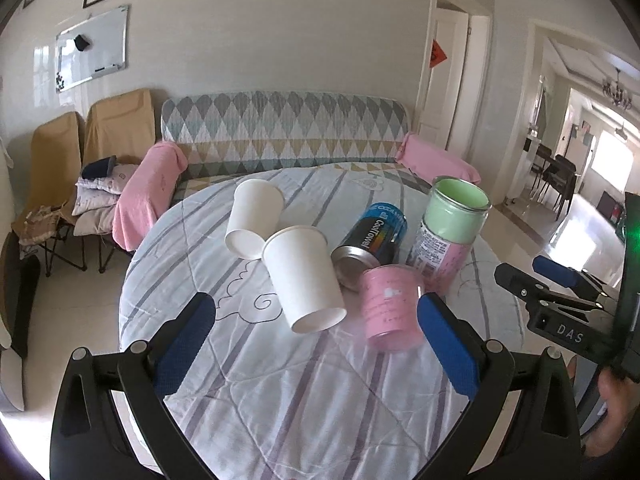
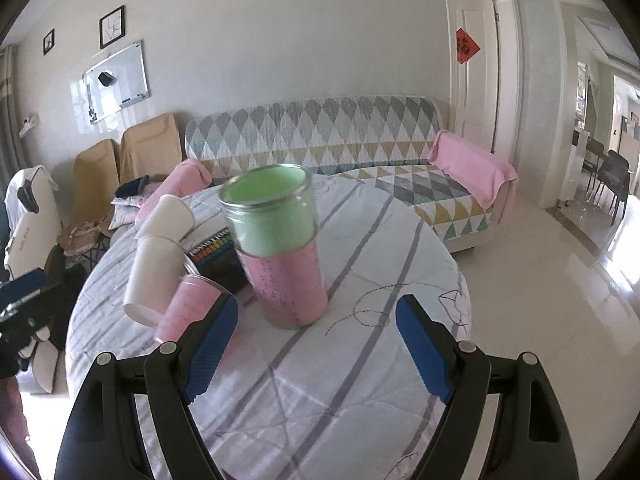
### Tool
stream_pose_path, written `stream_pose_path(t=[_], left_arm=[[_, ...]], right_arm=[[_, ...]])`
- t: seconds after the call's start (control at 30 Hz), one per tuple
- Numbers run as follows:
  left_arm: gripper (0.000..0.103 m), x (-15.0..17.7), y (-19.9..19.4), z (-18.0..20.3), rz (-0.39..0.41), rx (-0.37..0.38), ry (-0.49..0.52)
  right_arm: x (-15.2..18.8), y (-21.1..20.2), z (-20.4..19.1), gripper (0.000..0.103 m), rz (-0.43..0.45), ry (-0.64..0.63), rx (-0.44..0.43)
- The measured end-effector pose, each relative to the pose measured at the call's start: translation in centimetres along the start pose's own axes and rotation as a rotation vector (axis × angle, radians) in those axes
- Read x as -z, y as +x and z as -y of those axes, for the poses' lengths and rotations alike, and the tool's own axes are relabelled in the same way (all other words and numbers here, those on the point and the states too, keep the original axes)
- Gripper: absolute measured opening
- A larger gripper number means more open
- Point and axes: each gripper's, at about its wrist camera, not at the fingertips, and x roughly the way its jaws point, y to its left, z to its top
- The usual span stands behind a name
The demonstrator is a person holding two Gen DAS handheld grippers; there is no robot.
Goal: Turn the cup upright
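1. The left gripper (image 1: 316, 344) hovers above the near side of the round tabletop (image 1: 280, 400), its jaws spread wide and holding nothing.
2. The far white cup (image 1: 254, 218) is upside down, tilted, its closed base toward the near left edge, its rim leaning on the next cup.
3. The near white cup (image 1: 304, 278) sits inverted toward the middle of the tabletop, ahead of the left jaws and between their lines, base up and tipped toward the gripper; its long axis runs steeply up and toward the near edge.
4. A dark can (image 1: 370, 240) lies on its side behind it, metal end facing forward.
5. The pink cup (image 1: 392, 308) stands inverted just inside the left gripper's right finger.
6. The tall pink-and-green tumbler (image 2: 280, 248) stands upright, mouth up, right of the can.
7. The right gripper (image 2: 316, 344) waits over the near right edge, jaws wide and empty, the tumbler ahead between them, untouched.
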Motion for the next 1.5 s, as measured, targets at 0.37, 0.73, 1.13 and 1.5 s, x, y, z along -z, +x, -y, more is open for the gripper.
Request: stream_pose_path(t=[0.37, 0.73, 1.13, 1.5], left_arm=[[0.103, 0.1, -0.9, -0.5, 0.04, -0.035, -0.001], [0.103, 0.1, -2.6, 0.4, 0.087, -0.133, 0.016], [0.103, -0.1, -5.2, 1.8, 0.164, -0.155, 0.024], [0.103, -0.4, -6.1, 3.8, 0.168, -0.191, 0.05]], right_arm=[[-0.1, -0.2, -1.8, 0.082, 0.002, -0.018, -0.018], [-0.6, -2.4, -3.4, 0.082, 0.053, -0.05, -0.033], [-0.8, -5.5, -3.2, 0.083, 0.129, -0.067, -0.039], [-1.3, -7.3, -1.9, 0.083, 0.187, -0.049, -0.087]])
